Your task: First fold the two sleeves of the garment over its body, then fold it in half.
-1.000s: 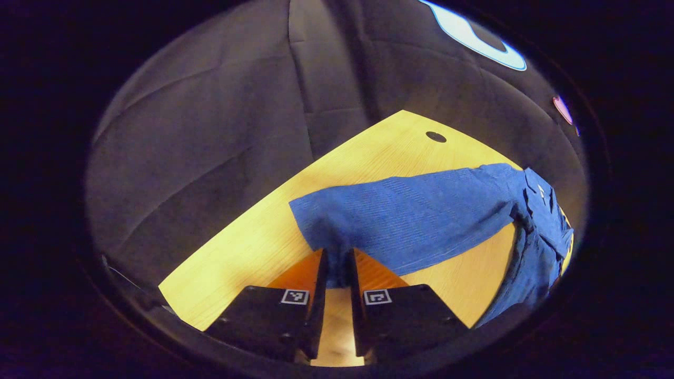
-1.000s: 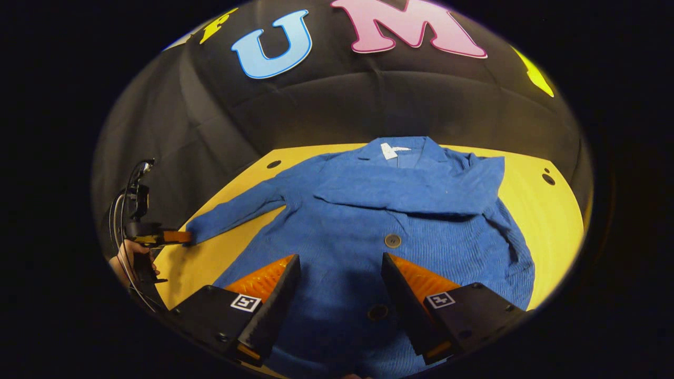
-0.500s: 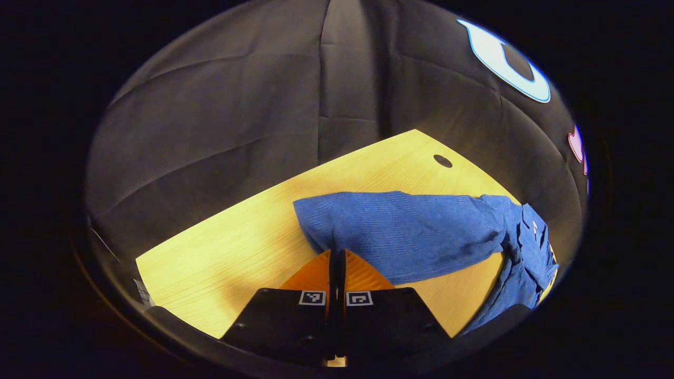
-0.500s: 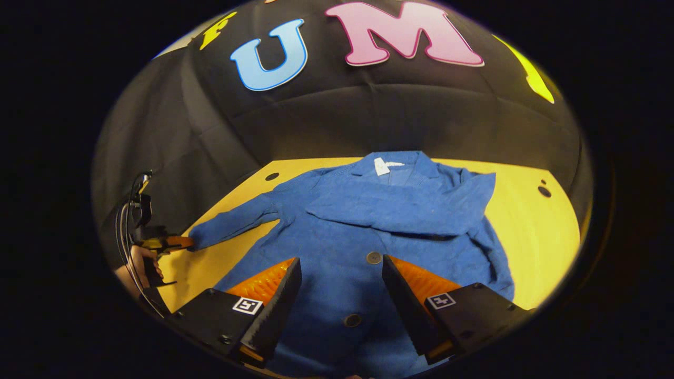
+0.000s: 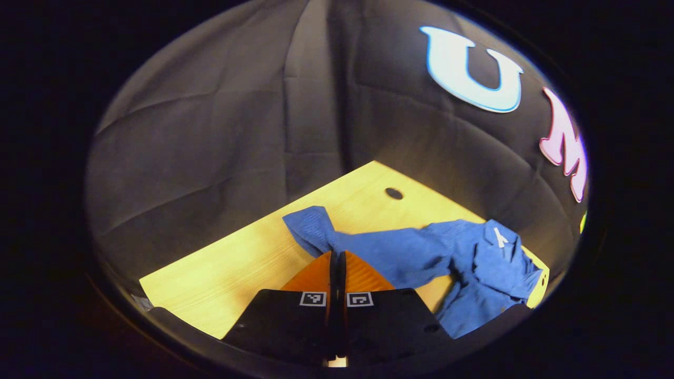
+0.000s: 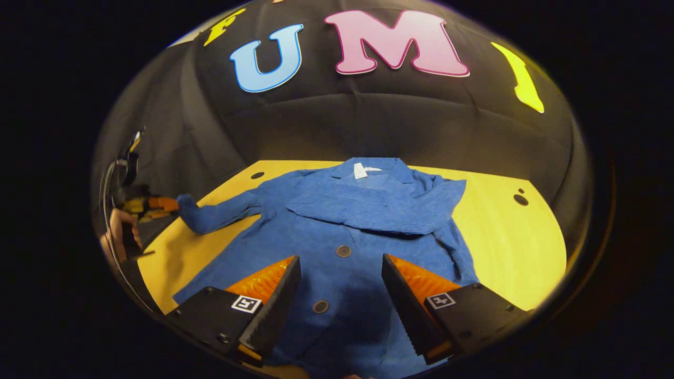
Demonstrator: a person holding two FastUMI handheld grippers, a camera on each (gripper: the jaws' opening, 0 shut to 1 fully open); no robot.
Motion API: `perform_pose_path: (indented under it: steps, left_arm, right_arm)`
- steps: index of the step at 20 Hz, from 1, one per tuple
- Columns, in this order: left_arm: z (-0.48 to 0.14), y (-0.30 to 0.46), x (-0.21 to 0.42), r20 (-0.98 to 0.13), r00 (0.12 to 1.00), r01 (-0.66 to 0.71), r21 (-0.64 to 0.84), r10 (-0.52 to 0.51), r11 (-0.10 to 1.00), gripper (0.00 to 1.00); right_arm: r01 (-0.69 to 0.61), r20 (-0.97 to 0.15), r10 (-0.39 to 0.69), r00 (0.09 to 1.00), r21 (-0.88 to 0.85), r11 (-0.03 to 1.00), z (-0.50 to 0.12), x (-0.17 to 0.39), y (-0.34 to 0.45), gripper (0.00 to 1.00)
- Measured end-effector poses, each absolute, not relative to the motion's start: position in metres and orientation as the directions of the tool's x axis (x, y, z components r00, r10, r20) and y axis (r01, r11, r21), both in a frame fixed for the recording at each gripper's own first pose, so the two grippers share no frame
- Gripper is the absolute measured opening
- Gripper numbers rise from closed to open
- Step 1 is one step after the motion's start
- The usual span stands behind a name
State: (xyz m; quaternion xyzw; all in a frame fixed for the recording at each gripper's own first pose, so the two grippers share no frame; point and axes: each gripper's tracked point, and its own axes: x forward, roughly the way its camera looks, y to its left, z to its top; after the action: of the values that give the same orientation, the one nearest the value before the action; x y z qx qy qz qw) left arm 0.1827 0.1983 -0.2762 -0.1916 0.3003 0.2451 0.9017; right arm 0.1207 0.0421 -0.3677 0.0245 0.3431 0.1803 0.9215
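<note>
In the left gripper view the left tool (image 5: 337,258) sits at bottom centre, its fingers clenched flat together on the cuff of the sleeve (image 5: 392,250). A second ago they were still apart around the cuff, which lay flat on the counter (image 5: 237,263); now the cuff end stands bunched above the fingertips and the sleeve runs rightward to the jacket (image 5: 489,263) at the right edge. My reading is that the pinch has been made and the lift has begun, so the second sleeve fold is under way.

In the right gripper view that same tool (image 6: 163,204) shows at the far left, held by a hand (image 6: 118,231), with the cuff raised off the counter (image 6: 505,231) where before it rested flat. The sleeve (image 6: 221,213) slopes from it to the jacket (image 6: 358,237), which lies spread across the middle of the frame. The other sleeve (image 6: 379,208) already lies folded across the chest, at centre right. The right tool (image 6: 339,276), at bottom centre, hangs released above the lower front, its fingers apart to either side of the buttons and gripping nothing.
</note>
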Motion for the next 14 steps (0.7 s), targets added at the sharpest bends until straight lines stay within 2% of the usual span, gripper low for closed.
perform_pose_path:
  steps: [3,7,10,11,14]
  left_arm:
    - [-0.242,0.145,0.229,-0.568,0.788,-0.438,-0.248,0.236,0.864,0.00]
    - [-0.193,0.042,0.298,-0.436,0.897,-0.239,-0.344,0.071,0.908,0.00]
    - [-0.187,-0.054,0.343,-0.400,0.913,-0.085,-0.381,-0.081,0.921,0.00]
    - [-0.186,-0.094,0.354,-0.377,0.912,-0.011,-0.416,-0.161,0.909,0.00]
    - [-0.203,-0.185,0.370,-0.374,0.869,0.121,-0.474,-0.324,0.872,0.00]
  right_arm:
    - [-0.270,-0.631,0.330,0.702,0.193,0.943,-0.369,0.119,0.023,0.98]
    - [-0.202,-0.634,0.245,0.733,0.141,0.969,-0.372,0.123,-0.023,0.98]
    - [-0.136,-0.639,0.180,0.747,0.118,0.984,-0.380,0.122,-0.060,0.98]
    - [-0.112,-0.647,0.167,0.744,0.126,0.986,-0.385,0.120,-0.070,0.98]
    - [-0.038,-0.673,0.090,0.734,0.092,0.995,-0.397,0.113,-0.111,0.98]
